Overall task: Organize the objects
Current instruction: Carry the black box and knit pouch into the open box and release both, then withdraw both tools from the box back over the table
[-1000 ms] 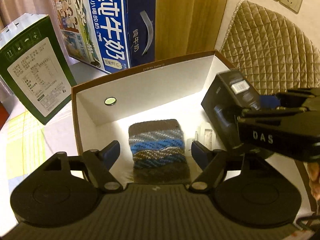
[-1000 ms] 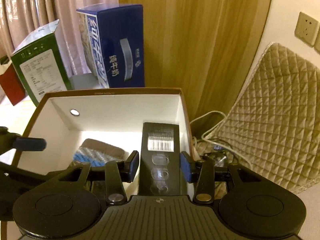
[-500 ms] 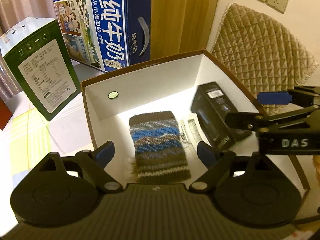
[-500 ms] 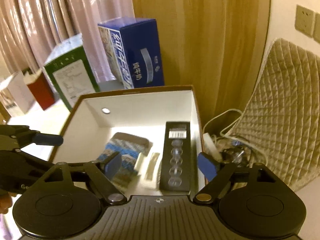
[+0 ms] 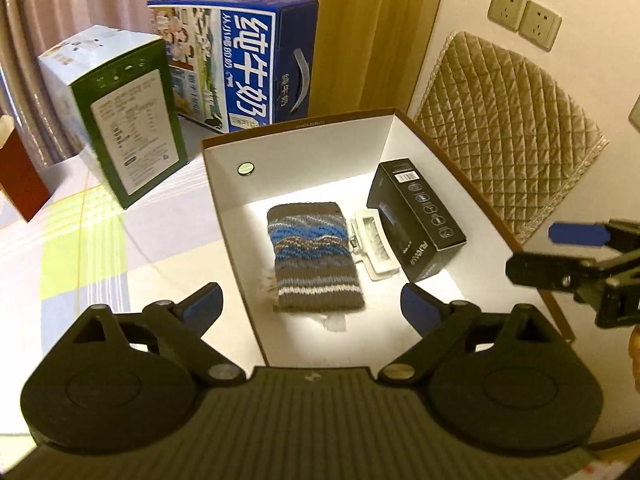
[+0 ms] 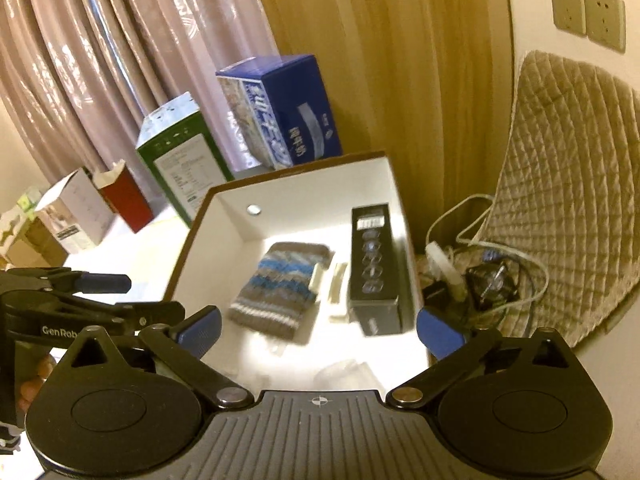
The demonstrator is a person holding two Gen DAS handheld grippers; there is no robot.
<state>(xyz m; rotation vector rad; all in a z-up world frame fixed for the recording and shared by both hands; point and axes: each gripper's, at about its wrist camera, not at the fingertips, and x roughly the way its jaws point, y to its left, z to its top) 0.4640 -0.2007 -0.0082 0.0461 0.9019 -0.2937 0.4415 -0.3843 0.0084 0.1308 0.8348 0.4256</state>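
Both my grippers, left (image 5: 310,300) and right (image 6: 318,330), have just spread wide, nothing between them. Black box (image 5: 416,216) lies in the carton (image 5: 304,136) beside the knitted pouch (image 5: 314,256). Drop-off looks done; next, I'd find another stray item.

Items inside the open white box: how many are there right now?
3: knitted striped pouch at the left, white hair clip in the middle, black carton at the right wall. Something under the pouch may be hidden.
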